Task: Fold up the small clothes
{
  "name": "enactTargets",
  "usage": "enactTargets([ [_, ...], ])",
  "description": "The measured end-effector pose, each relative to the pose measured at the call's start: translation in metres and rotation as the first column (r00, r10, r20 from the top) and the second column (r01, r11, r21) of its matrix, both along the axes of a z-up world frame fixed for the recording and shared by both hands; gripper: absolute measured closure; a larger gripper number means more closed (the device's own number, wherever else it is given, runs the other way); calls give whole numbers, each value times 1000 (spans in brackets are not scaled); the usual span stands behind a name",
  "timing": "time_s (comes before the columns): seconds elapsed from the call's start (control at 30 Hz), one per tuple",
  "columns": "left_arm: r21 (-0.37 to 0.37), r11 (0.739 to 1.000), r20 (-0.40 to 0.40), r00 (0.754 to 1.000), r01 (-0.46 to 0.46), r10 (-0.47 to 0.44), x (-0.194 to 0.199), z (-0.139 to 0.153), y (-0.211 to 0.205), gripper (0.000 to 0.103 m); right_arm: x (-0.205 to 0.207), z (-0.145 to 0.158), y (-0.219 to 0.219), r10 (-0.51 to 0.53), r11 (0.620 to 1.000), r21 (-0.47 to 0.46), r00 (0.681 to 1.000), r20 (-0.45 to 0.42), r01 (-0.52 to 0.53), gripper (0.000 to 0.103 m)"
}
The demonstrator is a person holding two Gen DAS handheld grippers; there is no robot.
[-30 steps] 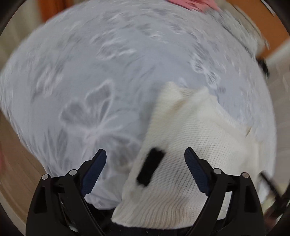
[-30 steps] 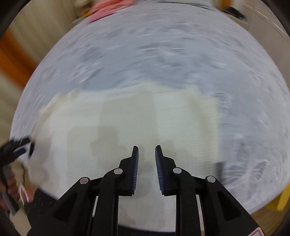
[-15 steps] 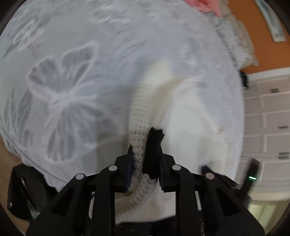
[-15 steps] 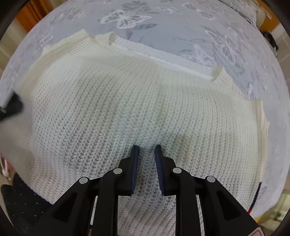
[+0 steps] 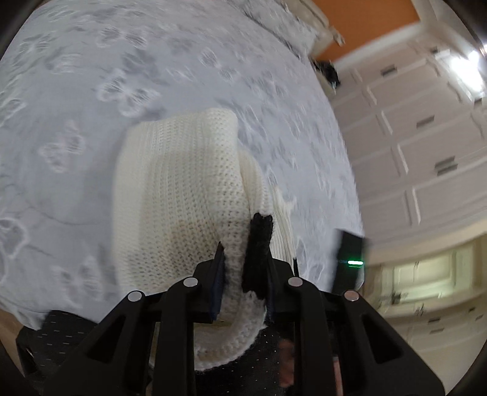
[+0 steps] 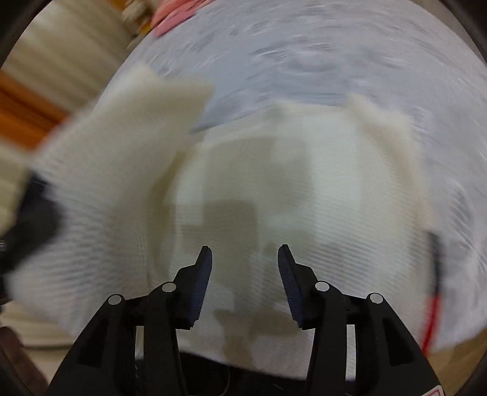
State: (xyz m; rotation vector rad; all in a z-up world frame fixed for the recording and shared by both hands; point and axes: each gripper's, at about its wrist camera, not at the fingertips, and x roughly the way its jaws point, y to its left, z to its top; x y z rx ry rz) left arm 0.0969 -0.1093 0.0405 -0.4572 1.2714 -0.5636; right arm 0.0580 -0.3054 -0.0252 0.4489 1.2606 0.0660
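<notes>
A cream knitted garment [image 5: 182, 189] with a black patch [image 5: 257, 252] lies on a white butterfly-print cloth [image 5: 91, 91]. My left gripper [image 5: 243, 268] is shut on the garment's edge at the black patch and holds it lifted, the knit draping forward. In the right wrist view the garment [image 6: 304, 189] is spread below, blurred, with its left part [image 6: 131, 121] raised and folding over. My right gripper [image 6: 245, 262] is open above the garment and holds nothing.
A pink item [image 6: 173, 21] lies at the far edge of the cloth. White cabinet doors [image 5: 411, 137] and an orange wall [image 5: 365, 21] stand to the right. A dark device with a green light [image 5: 350, 259] is near the table's right edge.
My left gripper closed on the garment's edge at the black patch and lifted it up and over. My right gripper went from nearly shut to open.
</notes>
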Motion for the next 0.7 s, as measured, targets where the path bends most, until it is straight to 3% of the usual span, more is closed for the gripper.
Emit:
enactTargets([
  [0.07, 58, 998, -24, 999, 26, -25, -7, -17, -19, 74, -15, 2, -25, -46, 999, -4, 999, -10, 46, 58],
  [0.17, 207, 976, -38, 997, 68, -61, -20, -34, -45, 63, -38, 3, -51, -104, 995, 5, 994, -28, 104, 57],
  [0.27, 220, 972, 21, 995, 87, -94, -42, -24, -46, 37, -52, 12, -69, -125, 991, 41, 992, -13, 125, 49],
  [0.3, 236, 968, 65, 993, 80, -98, -53, -16, -41, 32, -53, 14, -71, -123, 991, 59, 992, -6, 123, 45],
  [0.43, 311, 948, 135, 985, 64, -111, -77, 2, -12, 26, -32, 12, -60, -87, 986, 146, 996, 3, 85, 37],
  [0.57, 363, 931, 139, 987, 23, -79, -89, 7, 13, 24, -5, 0, -26, -11, 983, 181, 999, -39, 18, 34],
  [0.7, 389, 921, 117, 991, 7, -57, -99, 5, 36, 24, 15, -18, 0, -2, 976, 216, 994, -108, 25, 33],
])
